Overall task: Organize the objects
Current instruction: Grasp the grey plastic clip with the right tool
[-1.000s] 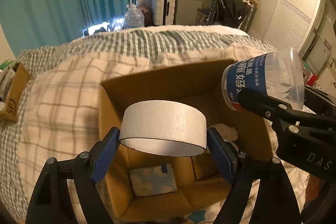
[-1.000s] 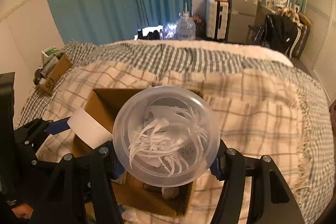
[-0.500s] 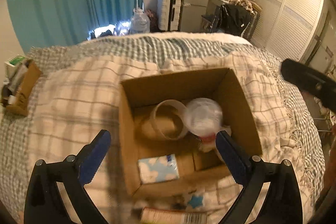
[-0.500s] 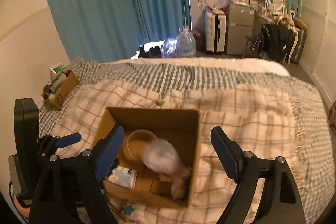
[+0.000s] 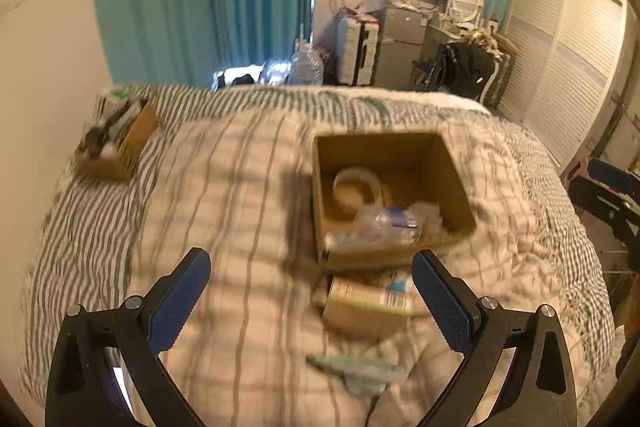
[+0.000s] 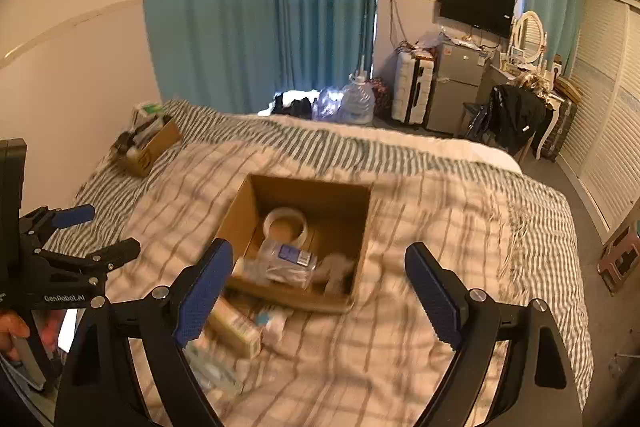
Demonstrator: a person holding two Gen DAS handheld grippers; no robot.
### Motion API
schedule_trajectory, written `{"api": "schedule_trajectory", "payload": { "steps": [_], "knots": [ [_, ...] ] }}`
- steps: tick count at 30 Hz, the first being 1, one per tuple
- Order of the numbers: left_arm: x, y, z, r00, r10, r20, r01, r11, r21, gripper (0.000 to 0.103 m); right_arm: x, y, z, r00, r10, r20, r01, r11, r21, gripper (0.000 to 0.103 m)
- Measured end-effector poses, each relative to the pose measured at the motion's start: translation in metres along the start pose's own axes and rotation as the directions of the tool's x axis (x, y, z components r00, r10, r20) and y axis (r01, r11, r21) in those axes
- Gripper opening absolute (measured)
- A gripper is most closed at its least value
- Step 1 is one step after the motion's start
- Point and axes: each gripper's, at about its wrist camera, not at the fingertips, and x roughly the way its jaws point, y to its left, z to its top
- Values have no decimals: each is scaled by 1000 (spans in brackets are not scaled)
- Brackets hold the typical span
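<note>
Lying just in front of the cardboard box (image 5: 390, 195) on the blanket (image 5: 224, 195), the small carton (image 5: 366, 303) looks light and stiff, best pinched across its long sides; left gripper (image 5: 311, 291) and right gripper (image 6: 318, 285) both gape wide, holding nothing

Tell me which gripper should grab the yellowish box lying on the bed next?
Probably the left gripper: it is open and the yellowish box lies between its fingers, just before the cardboard box.

Blurred: grey-green crumpled thing (image 5: 358, 371) low on the checked blanket, identity unclear.
Half hidden: beige printed carton (image 6: 236, 327) behind right blue finger pad.
Cut off: open brown cardboard box's (image 5: 452, 183) front contents, smeared.
</note>
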Motion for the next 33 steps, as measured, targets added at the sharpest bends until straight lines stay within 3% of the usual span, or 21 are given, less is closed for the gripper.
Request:
{"api": "schedule_trajectory", "payload": {
  "steps": [6, 11, 14, 17, 20, 25, 27, 29, 33],
  "knots": [
    [16, 8, -62, 997, 53, -57, -55, 998, -21, 103, 25, 37, -63, 997, 38, -67, -40, 999, -21, 88],
    [41, 10, -107, 989, 82, -124, -82, 997, 9, 103, 71, 57, -118, 979, 77, -187, -80, 997, -10, 88],
    [53, 17, -119, 982, 91, -164, -92, 996, 1, 103, 95, 73, -136, 957, 82, -279, -101, 993, -53, 88],
    [57, 30, -122, 983, 46, -178, -58, 996, -61, 103, 107, 90, -144, 941, 102, -322, -141, 985, -99, 88],
    [59, 41, -123, 981, 58, -187, -75, 993, -86, 103, 119, 107, -155, 916, 134, -378, -199, 970, -139, 88],
    [66, 56, -130, 977, 42, -211, -72, 989, -133, 103, 137, 122, -167, 883, 122, -453, -220, 960, -171, 87],
    [68, 60, -133, 975, 28, -220, -63, 986, -153, 103, 142, 124, -168, 880, 100, -464, -202, 963, -177, 83],
    [69, 60, -133, 974, 22, -224, -59, 986, -159, 103, 147, 125, -171, 875, 86, -476, -191, 965, -177, 70],
    [72, 59, -133, 972, 28, -233, -65, 987, -150, 103, 151, 121, -171, 877, 74, -475, -168, 973, -158, 56]
  ]
}}
